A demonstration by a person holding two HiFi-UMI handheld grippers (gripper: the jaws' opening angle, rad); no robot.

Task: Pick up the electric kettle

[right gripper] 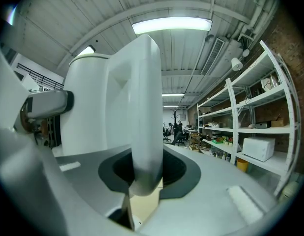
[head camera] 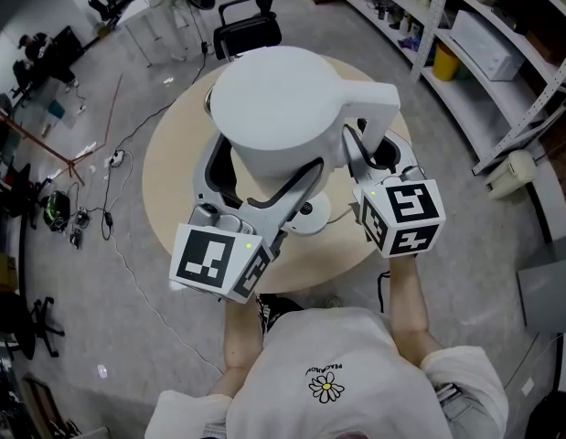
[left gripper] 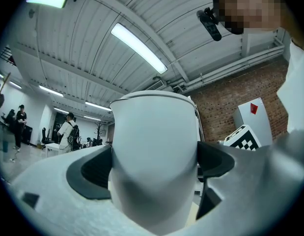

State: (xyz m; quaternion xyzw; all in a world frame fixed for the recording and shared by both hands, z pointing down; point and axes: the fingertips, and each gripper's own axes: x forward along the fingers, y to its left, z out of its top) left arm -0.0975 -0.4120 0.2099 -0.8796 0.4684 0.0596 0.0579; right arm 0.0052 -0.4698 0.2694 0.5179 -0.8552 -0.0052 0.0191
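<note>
The white electric kettle (head camera: 273, 108) hangs in the air above the round beige table (head camera: 173, 181). My left gripper (head camera: 260, 179) is shut on its body, one pad on each side, and the body (left gripper: 154, 156) fills the middle of the left gripper view between the dark pads (left gripper: 90, 173). My right gripper (head camera: 374, 151) is shut on the kettle's handle (head camera: 372, 108). In the right gripper view the handle (right gripper: 144, 122) stands upright between the jaws, with the body (right gripper: 88, 107) to its left. A white round base (head camera: 312, 216) lies on the table below the kettle.
A black office chair (head camera: 248, 30) stands beyond the table. White metal shelves (head camera: 484, 53) with boxes run along the right. Cables (head camera: 109, 167) trail over the grey floor at left. People stand far off in both gripper views.
</note>
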